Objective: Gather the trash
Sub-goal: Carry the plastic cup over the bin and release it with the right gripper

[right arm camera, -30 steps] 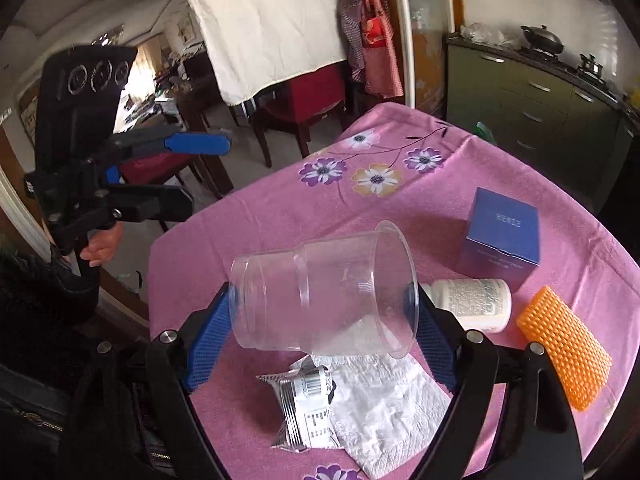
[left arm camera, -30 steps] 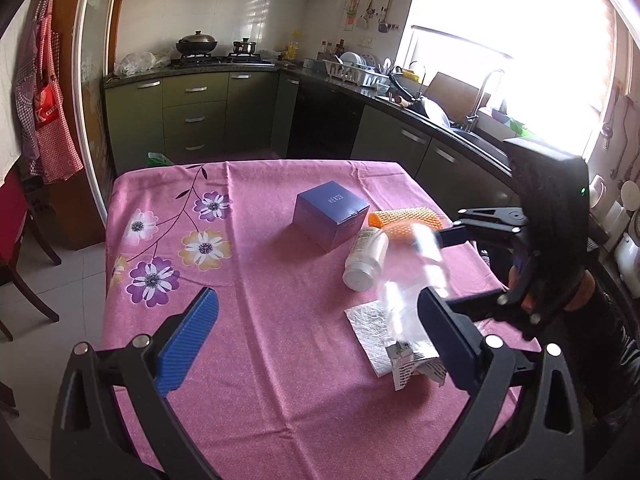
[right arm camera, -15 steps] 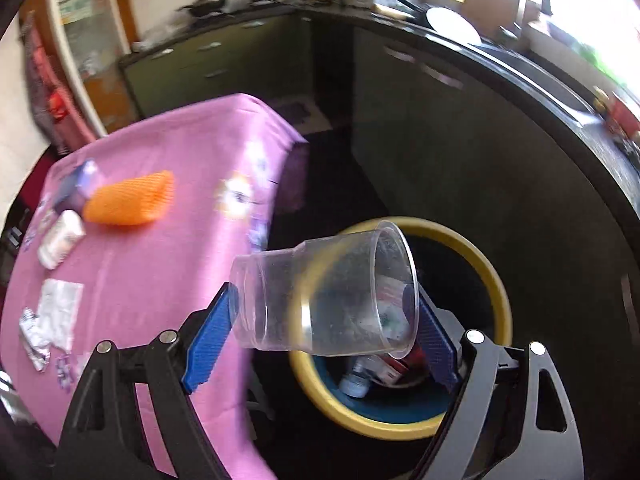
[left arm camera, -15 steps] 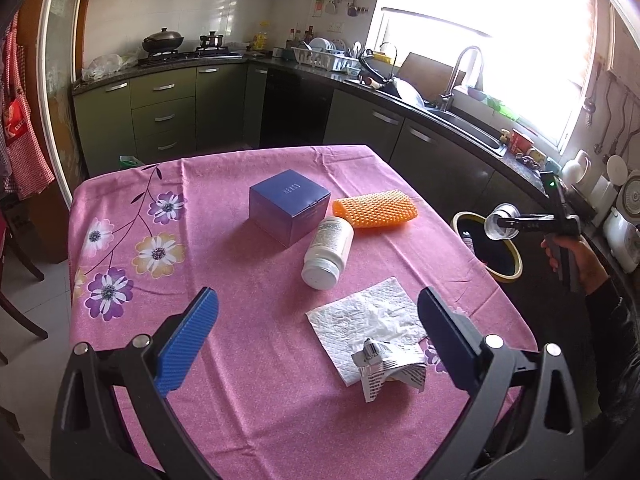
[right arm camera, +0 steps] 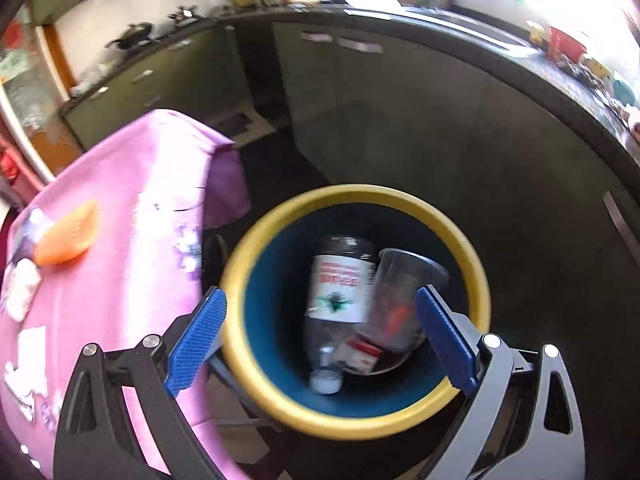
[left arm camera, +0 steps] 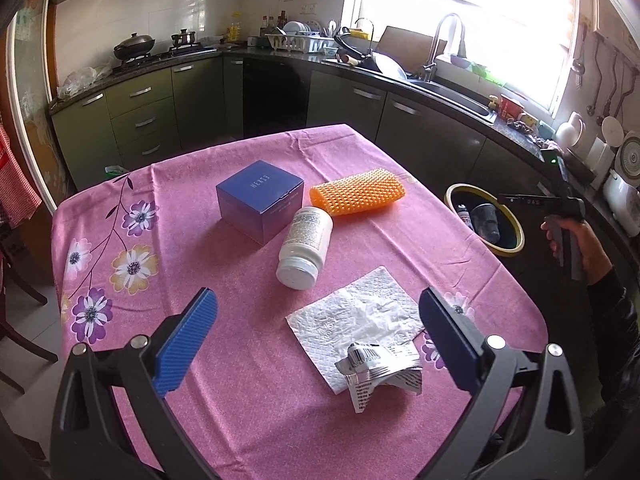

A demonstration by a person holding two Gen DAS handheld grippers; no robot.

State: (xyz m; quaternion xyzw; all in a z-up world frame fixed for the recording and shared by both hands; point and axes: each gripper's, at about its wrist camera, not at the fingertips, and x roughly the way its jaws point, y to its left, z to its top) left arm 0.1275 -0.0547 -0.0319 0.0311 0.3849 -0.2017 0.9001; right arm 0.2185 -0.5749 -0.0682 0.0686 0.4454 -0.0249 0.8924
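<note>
Between the right gripper's (right arm camera: 320, 338) fingers the bin (right arm camera: 256, 256) mouth gapes, a clear cup (right arm camera: 404, 292) and bottle (right arm camera: 340, 292) lying inside.

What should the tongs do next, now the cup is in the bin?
Probably lower the open left tongs onto the crumpled wrapper lying on the napkin just ahead of them. The right tongs have just opened, empty, above the bin, where the clear cup lies.
</note>
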